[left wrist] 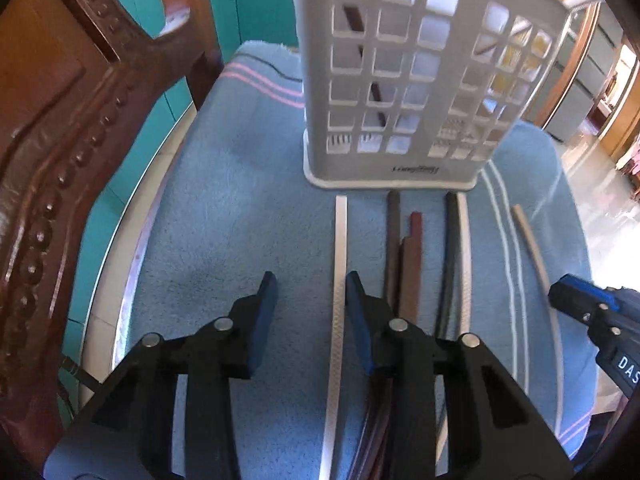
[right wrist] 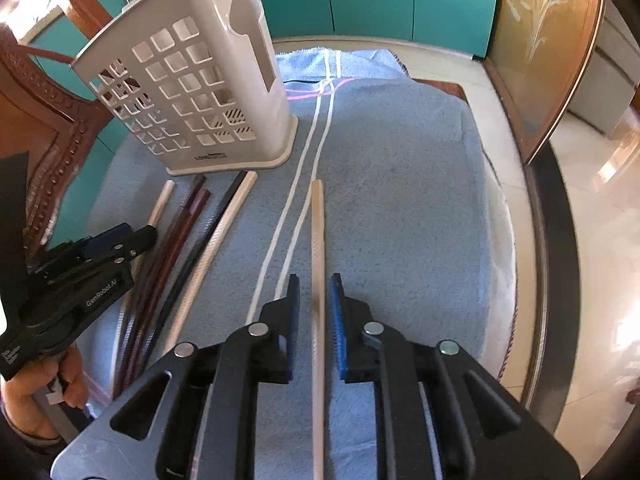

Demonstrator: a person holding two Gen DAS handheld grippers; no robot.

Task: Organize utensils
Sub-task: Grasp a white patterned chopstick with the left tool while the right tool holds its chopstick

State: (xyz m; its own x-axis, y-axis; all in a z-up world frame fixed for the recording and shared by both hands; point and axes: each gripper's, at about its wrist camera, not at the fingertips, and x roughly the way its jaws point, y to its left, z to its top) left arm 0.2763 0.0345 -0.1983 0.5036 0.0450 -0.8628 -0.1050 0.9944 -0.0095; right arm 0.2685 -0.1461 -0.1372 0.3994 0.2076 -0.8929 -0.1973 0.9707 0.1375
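Note:
A white slotted utensil holder (left wrist: 404, 80) stands upright on a blue towel (left wrist: 240, 200); it also shows in the right wrist view (right wrist: 192, 80). Several chopsticks lie on the towel in front of it. My left gripper (left wrist: 310, 292) is open, with a silver chopstick (left wrist: 339, 280) lying between its fingers near the right one. Brown (left wrist: 410, 272) and black (left wrist: 450, 260) chopsticks lie to its right. My right gripper (right wrist: 314, 294) is open around a beige chopstick (right wrist: 317, 260) lying on the towel. Dark sticks stand inside the holder.
A carved wooden chair back (left wrist: 60, 140) rises at the left. The towel covers a round table with a metal rim (right wrist: 540, 280). Teal cabinets (right wrist: 380, 0) stand behind. The left gripper body (right wrist: 72, 280) shows in the right wrist view.

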